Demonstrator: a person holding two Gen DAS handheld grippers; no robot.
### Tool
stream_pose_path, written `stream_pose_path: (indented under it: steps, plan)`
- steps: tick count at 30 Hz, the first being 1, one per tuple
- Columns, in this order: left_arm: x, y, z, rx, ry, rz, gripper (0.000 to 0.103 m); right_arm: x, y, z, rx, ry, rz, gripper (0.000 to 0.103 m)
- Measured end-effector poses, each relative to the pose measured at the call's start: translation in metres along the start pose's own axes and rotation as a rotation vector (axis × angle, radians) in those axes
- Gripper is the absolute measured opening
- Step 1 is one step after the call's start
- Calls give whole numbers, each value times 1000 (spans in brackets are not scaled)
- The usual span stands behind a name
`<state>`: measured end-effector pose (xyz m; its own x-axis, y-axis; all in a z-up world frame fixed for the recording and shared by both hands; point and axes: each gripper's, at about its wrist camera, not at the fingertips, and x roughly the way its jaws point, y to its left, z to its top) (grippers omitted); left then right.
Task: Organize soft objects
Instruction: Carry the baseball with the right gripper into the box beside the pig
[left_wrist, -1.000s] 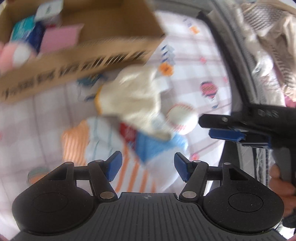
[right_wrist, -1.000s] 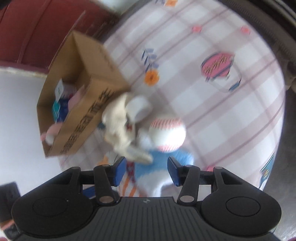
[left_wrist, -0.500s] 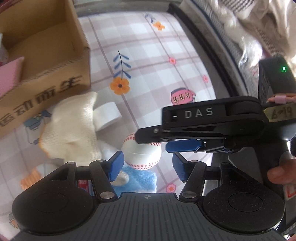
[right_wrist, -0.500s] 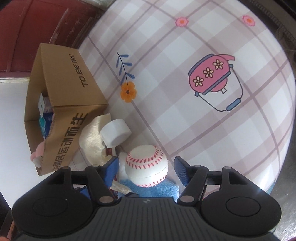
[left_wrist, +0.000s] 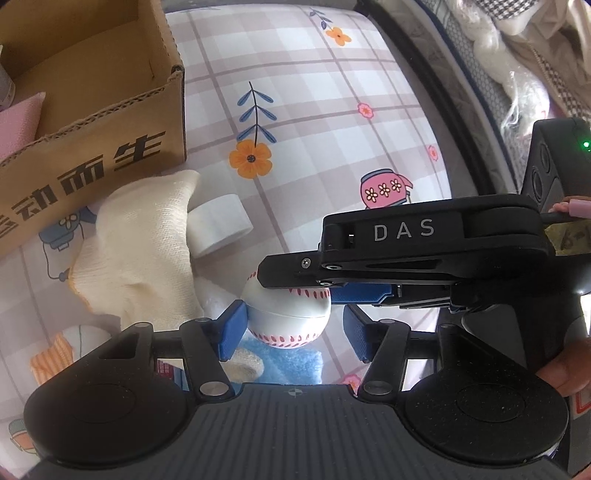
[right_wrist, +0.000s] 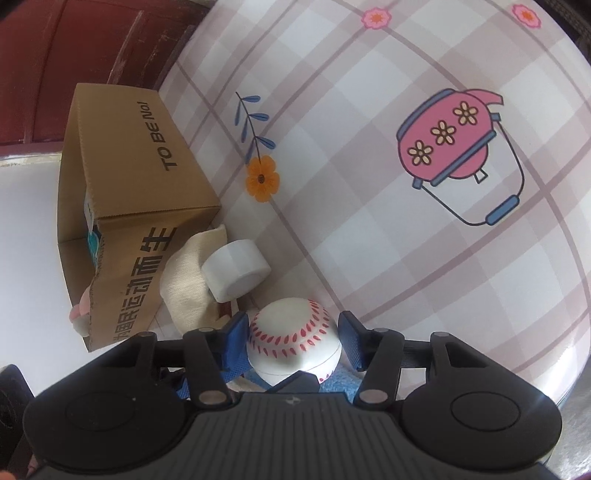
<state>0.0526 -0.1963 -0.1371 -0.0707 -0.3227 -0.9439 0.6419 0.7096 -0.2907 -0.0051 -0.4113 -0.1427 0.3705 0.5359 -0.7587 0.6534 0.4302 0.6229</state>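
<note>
A white baseball (left_wrist: 288, 317) with red stitching lies on a blue fluffy cloth (left_wrist: 295, 365), beside a cream knitted cloth (left_wrist: 140, 254) and a white roll (left_wrist: 218, 229). My right gripper (right_wrist: 293, 341) reaches in from the right in the left wrist view and is closing; its blue pads (right_wrist: 238, 338) meet both sides of the baseball (right_wrist: 293, 343). My left gripper (left_wrist: 293, 332) straddles the same ball from below. One of its pads (left_wrist: 232, 328) sits at the ball's side, the other stands clear, so it is open.
An open cardboard box (left_wrist: 96, 155) holding a pink item (left_wrist: 18, 125) stands just beyond the pile, also seen at the left as the box (right_wrist: 147, 173). An orange striped cloth (left_wrist: 51, 354) lies lower left. Clothes (left_wrist: 524, 44) are heaped past the table's right edge. A hand (left_wrist: 569, 365) holds the right gripper.
Both grippers came down onto the pile and now frame the baseball. The right gripper's jaws widened, then narrowed onto the ball. The left view shifted from the cream cloth to the ball.
</note>
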Motion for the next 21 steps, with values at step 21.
stream_pose_path:
  steps: [21]
  plan:
    - [-187, 64, 2, -92, -374, -21, 57, -73, 190, -38, -377, -150, 79, 56]
